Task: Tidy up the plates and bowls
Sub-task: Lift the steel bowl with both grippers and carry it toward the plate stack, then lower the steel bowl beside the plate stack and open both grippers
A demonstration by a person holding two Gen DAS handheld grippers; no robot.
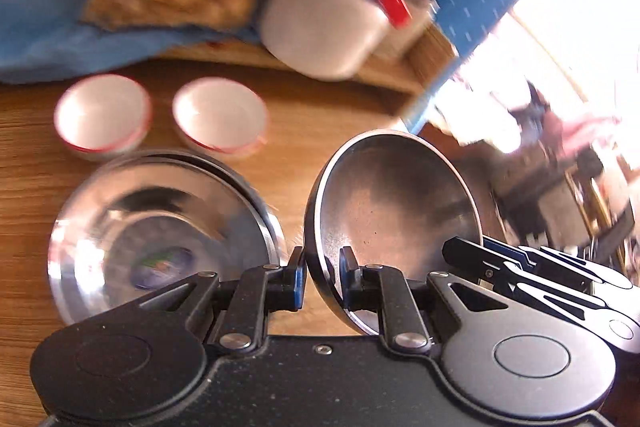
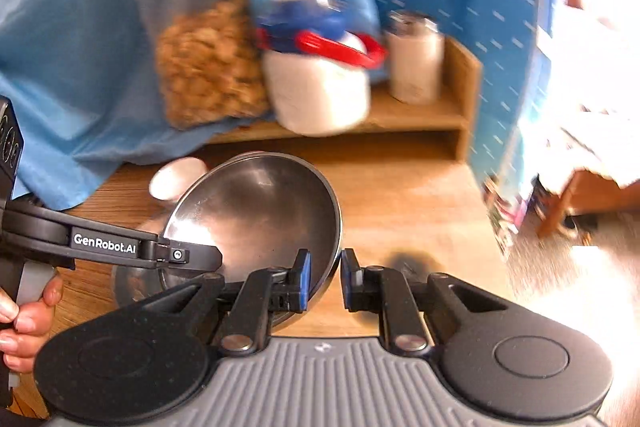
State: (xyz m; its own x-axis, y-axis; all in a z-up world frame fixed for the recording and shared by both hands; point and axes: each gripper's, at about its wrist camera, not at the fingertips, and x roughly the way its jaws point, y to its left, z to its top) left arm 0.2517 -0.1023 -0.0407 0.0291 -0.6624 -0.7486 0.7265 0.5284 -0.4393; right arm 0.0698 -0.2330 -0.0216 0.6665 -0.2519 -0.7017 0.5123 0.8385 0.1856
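Steel bowl [image 1: 394, 223] held up by its rim, tilted, between both my grippers.

My left gripper [image 1: 323, 277] is closed on the bowl's near rim, one pad outside and one inside the wall, which is why it hangs on edge above the table [image 1: 24, 187]. My right gripper [image 2: 325, 277] straddles the opposite rim, jaws narrowly parted; I can't tell whether both pads touch, so I take it as steadying the bowl. Just left sits a stack of steel plates [image 1: 160, 223], likely where the bowl goes. Beyond them stand two small white bowls [image 1: 102, 113] side by side, then a jar [image 1: 332, 15] on the shelf.
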